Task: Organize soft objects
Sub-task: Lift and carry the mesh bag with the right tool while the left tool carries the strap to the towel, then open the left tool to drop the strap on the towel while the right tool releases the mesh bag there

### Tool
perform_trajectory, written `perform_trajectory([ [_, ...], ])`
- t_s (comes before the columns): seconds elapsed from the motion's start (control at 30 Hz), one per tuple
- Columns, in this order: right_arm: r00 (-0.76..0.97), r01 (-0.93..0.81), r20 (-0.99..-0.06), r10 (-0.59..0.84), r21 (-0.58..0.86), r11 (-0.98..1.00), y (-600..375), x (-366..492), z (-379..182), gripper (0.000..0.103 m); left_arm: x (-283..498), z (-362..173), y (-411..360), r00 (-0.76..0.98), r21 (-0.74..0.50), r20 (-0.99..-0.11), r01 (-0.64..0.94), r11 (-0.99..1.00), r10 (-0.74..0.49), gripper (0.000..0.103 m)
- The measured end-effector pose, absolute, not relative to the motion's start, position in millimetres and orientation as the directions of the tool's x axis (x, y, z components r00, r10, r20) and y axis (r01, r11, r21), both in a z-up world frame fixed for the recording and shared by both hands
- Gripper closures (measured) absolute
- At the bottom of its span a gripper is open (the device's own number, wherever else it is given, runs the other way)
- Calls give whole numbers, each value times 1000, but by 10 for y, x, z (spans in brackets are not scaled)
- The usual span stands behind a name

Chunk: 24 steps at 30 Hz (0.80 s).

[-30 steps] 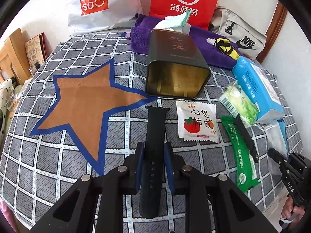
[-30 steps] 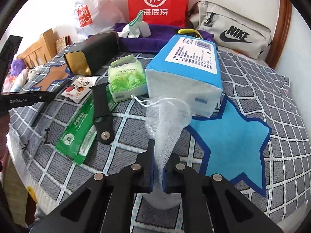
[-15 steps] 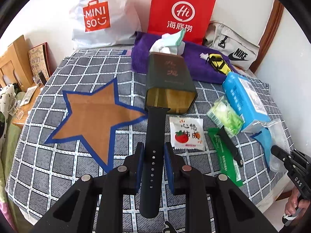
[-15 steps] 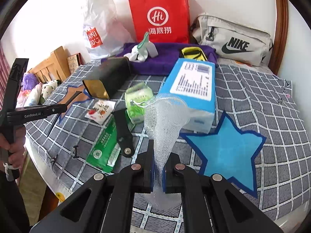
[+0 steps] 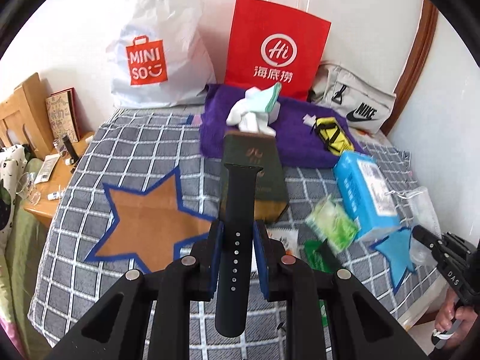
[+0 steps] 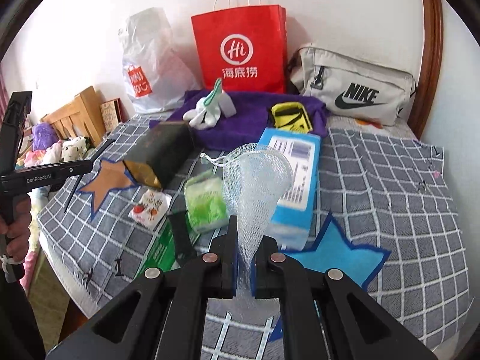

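The left gripper point(image 5: 237, 249) is clamped on a black watch strap point(image 5: 238, 234). Its blue pads point(image 5: 216, 255) squeeze the strap from both sides, near the row of little holes. The strap is long and thin. Its long way runs from 6 o'clock up to 12 o'clock in the left view. The wide end points to 12 o'clock, away from the camera. The round end hangs toward 6 o'clock. The strap is up in the air above the bed point(image 5: 126, 138).

The right gripper point(image 6: 244, 249) is pinched tight on a white mesh bag point(image 6: 256, 186). The thin end sits between the pads. The bag grows wide toward 12 o'clock, like a cone. Its open mouth and a white string are at the top. It is also up off the bed.

On the grey checked bed cover, a dark tin box point(image 5: 255, 177) lies on its side. At 3 o'clock from it are a green tissue pack point(image 5: 333, 225) and a blue tissue pack point(image 5: 366, 192). An orange star point(image 5: 150, 222) is at 9 o'clock from the strap. A blue star point(image 6: 336, 255) is at 3 o'clock from the right gripper. At 12 o'clock, by the wall, stand a white Miniso bag point(image 5: 159, 45) and a red paper bag point(image 5: 276, 48).
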State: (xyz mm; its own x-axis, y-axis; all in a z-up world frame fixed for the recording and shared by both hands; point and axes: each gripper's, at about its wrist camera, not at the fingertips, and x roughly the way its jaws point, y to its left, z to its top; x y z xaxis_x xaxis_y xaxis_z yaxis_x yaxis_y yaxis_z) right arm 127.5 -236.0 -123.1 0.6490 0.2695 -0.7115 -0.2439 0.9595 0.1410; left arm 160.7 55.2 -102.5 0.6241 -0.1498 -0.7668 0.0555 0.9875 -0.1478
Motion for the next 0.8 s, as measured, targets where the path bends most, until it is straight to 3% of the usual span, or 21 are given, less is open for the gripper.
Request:
perform_trajectory([
  [0.3, 650, -245, -684, 331, 224, 943, -2451, 1679, -1077, 97, 2035, -786, 418, 643, -144, -749, 73, 987, -157, 83],
  [0.8, 676, -226, -677, 291, 185, 956, -2470, 2569, -960, 97, 2817, -647, 370, 653, -154, -742, 55, 987, -152, 83],
])
